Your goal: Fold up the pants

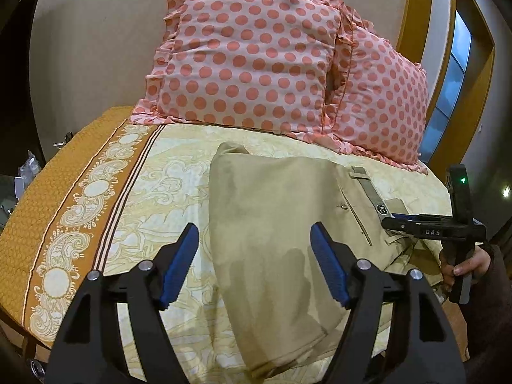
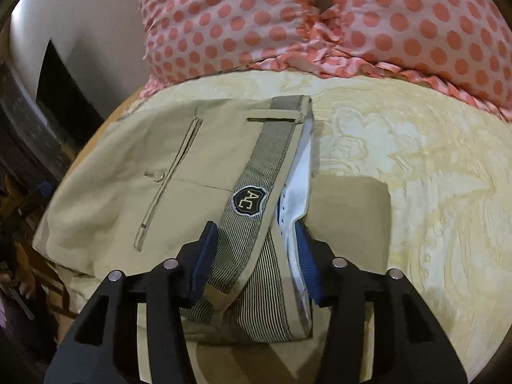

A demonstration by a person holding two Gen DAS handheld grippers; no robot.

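Observation:
Folded khaki pants (image 1: 281,224) lie on the bed, back pocket up, with a striped waistband (image 2: 256,172) carrying a black badge. My left gripper (image 1: 254,233) is open above the pants' folded body, its blue pads (image 1: 326,265) apart with nothing between them. My right gripper (image 2: 256,233) sits at the waistband end, jaws partly open on either side of the striped band and white lining, not clamped on them. It also shows in the left wrist view (image 1: 393,219) at the pants' right edge.
Two pink polka-dot pillows (image 1: 256,54) stand at the head of the bed. The cream patterned bedsheet (image 1: 160,185) has an orange border (image 1: 64,198) at the left. The bed edge and dark clutter (image 2: 19,224) lie left of the pants in the right wrist view.

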